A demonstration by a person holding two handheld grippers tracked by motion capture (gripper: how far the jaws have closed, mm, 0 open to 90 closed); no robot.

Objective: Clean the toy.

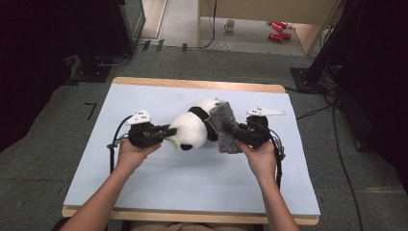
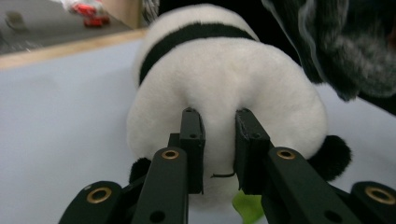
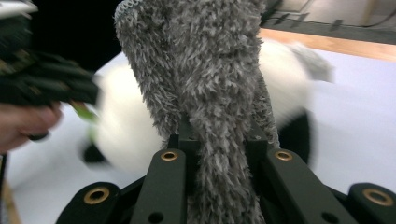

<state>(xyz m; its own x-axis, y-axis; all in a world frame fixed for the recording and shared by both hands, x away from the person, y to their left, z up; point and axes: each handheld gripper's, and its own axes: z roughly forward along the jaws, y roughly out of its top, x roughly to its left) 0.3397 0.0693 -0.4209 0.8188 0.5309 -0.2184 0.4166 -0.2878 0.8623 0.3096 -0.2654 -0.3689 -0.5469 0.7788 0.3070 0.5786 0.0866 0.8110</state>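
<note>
- While it lies at the centre of the high view on a pale blue table (image 1: 144, 178), the plush panda (image 1: 192, 129) shows white fur, a black band and black paws, with a green scrap beneath.
- The left gripper (image 1: 166, 131) pinches the panda's white fur.
- The right gripper (image 1: 239, 131) clamps a shaggy grey cloth (image 1: 224, 126) draped against the panda.
- No writing is readable.

Even overhead light is falling on the pale blue table cover (image 1: 192, 178), throwing only soft shadows, while the room's far corners are sinking into darkness. In the right gripper view, motion blur is smearing the plush panda (image 3: 126, 135) and the person's hand (image 3: 23, 123); the grey fuzzy cloth (image 3: 210, 84) is staying sharper.
</note>
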